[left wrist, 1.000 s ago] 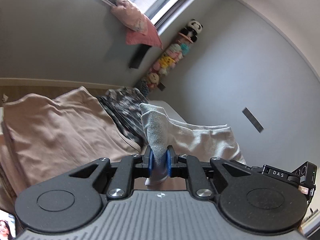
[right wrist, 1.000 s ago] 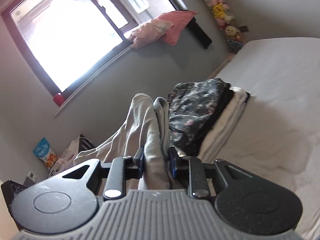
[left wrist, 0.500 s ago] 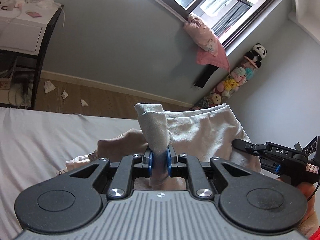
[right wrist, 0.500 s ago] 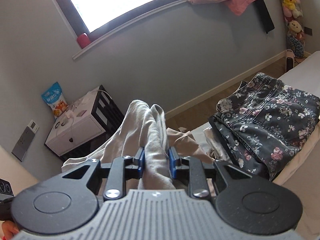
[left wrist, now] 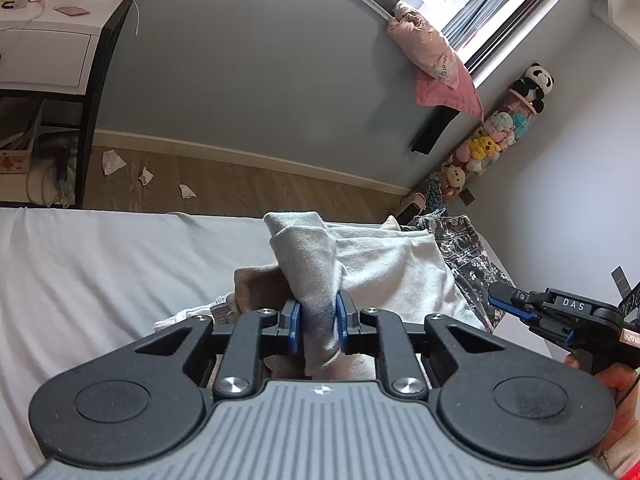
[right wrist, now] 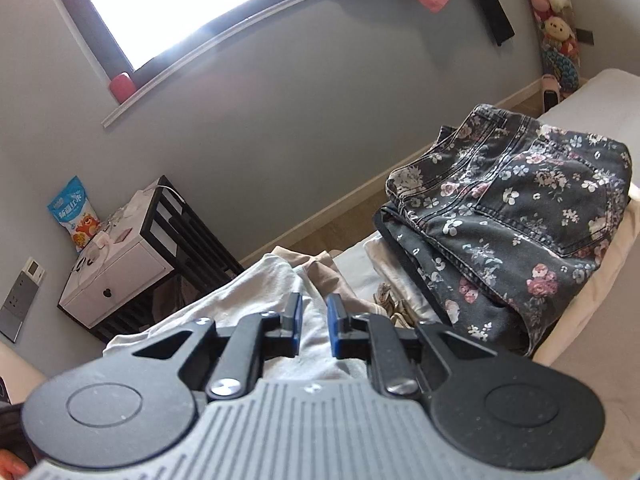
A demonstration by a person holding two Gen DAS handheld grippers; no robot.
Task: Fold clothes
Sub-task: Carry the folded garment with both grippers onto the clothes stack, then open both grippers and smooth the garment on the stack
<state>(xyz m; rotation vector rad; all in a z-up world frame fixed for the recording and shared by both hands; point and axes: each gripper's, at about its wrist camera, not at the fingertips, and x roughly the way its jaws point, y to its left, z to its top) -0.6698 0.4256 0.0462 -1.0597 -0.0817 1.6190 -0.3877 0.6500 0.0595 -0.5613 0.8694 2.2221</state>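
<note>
The left gripper (left wrist: 318, 322) pinches a bunched corner of the grey garment (left wrist: 384, 268), which lies on the bed (left wrist: 100, 264). The right gripper (right wrist: 312, 326) stands parted and holds nothing, the cloth lying beneath it. A neat fold calls for laying the held corner flat, edges matched, clear of the floral jeans (right wrist: 516, 216) at 2 o'clock.

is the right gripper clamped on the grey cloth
No, the right gripper stands open above the grey cloth, with a clear gap between its blue pads and no fabric bunched between them.
</note>
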